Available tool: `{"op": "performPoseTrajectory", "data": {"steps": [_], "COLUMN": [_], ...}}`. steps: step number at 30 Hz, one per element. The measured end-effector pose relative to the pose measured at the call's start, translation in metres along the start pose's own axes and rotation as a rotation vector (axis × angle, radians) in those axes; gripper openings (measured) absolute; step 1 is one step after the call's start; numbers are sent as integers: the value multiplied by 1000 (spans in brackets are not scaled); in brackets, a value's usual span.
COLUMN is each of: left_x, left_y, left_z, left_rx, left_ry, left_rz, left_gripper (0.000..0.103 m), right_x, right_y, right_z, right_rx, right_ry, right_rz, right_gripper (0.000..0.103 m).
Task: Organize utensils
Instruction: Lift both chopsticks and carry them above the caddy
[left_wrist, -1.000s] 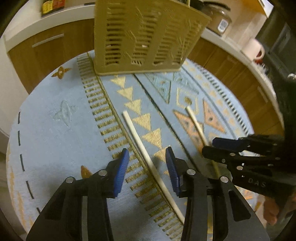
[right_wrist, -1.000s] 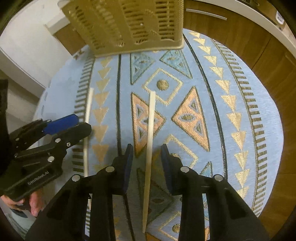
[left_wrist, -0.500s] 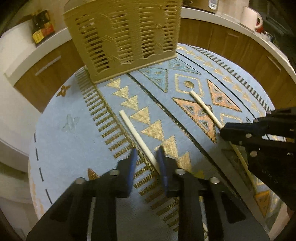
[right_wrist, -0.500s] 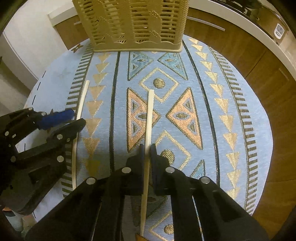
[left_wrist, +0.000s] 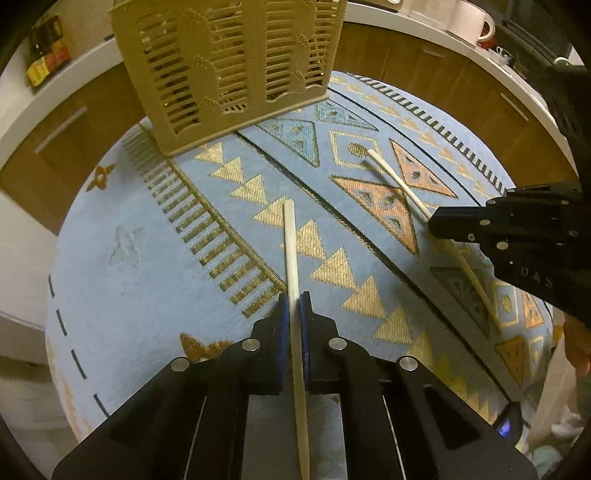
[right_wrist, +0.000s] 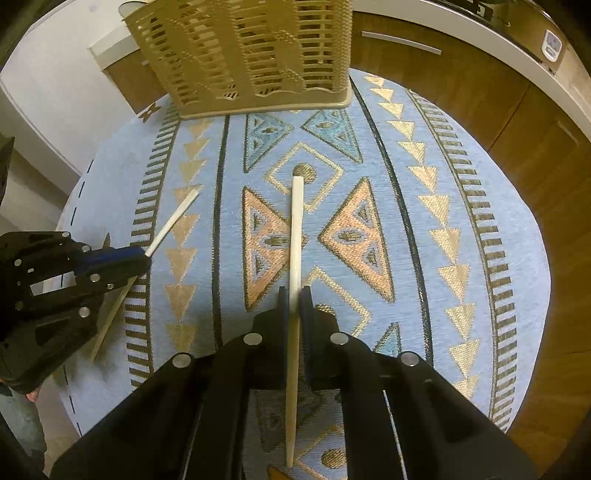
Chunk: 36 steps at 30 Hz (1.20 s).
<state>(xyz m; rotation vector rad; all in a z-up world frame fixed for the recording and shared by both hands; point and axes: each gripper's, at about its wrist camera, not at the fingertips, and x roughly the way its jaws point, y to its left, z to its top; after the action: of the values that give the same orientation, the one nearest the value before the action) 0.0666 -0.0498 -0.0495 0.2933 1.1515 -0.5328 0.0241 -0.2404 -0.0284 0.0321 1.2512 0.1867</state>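
On a round table spread with a pale blue cloth (right_wrist: 491, 229) woven in gold, orange and teal triangles and dark stripes, two cream chopsticks and one slotted beige utensil basket (right_wrist: 251, 51) are visible. Behind the table run brown wood cabinet fronts (right_wrist: 532, 122) under a white countertop (left_wrist: 424, 29); on that counter stand a white mug (left_wrist: 471, 22) and, at far left, a dark container with a yellow and red label (left_wrist: 46, 59).

Count: two chopsticks, one basket, two grippers.

Left gripper (left_wrist: 295, 306): blue-padded fingers (left_wrist: 281, 314) pressed together on the left chopstick (left_wrist: 290, 240), gripped partway along its length, the blunt end pointing toward the basket and the tapered end running back between the gripper's arms.

Right gripper (right_wrist: 294, 299): jaws drawn in against the right chopstick (right_wrist: 296, 221), likewise held partway along, blunt end forward over a gold diamond motif.

Whether either chopstick touches the cloth cannot be told.

Basket: upright at the far edge of the cloth, well apart from both chopsticks.
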Motion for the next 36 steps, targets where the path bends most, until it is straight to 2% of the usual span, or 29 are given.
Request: {"op": "performPoseTrajectory", "data": {"steps": [5,7,9,13,18,23,25,26,27,28,30,31,34,36], "left_x": [2,3,5,10,14,17,22,21,21,21,20,20,22,19], "left_y": [1,-1,-2,0,-3,-18,-30,-34,-41,-45,-50,-53,-53,-50], "left_z": [3,7,12,24,35,39,41,40,38,37,35,33,29,28], "left_rx": [4,29,50,62,93,166,185,192,208,215,210,219,226,188], "left_ry": [19,42,65,94,127,145,137,131,118,111,93,84,49,32], "left_rz": [2,-22,-36,-34,-32,11,56,76,102,106,123,127,144,109], "left_gripper": [6,16,19,19,19,20,20,20,15,10,8,4,4,4], "right_x": [4,5,6,7,11,14,15,15,16,16,16,16,12,10], "right_y": [-8,-16,-23,-25,-17,-5,-2,0,1,1,1,0,-3,0], "right_z": [1,5,11,22,31,35,34,34,34,34,34,34,31,32], "right_rx": [18,61,81,75,21,-55,-80,-86,-93,-98,-107,-105,-105,-98], "right_ry": [31,62,88,97,125,124,124,128,133,136,132,130,122,93], "right_rz": [21,77,109,93,91,44,27,27,29,31,27,36,55,80], "right_gripper": [5,7,7,9,23,24,24,18,13,10,5,5,4,4]}}
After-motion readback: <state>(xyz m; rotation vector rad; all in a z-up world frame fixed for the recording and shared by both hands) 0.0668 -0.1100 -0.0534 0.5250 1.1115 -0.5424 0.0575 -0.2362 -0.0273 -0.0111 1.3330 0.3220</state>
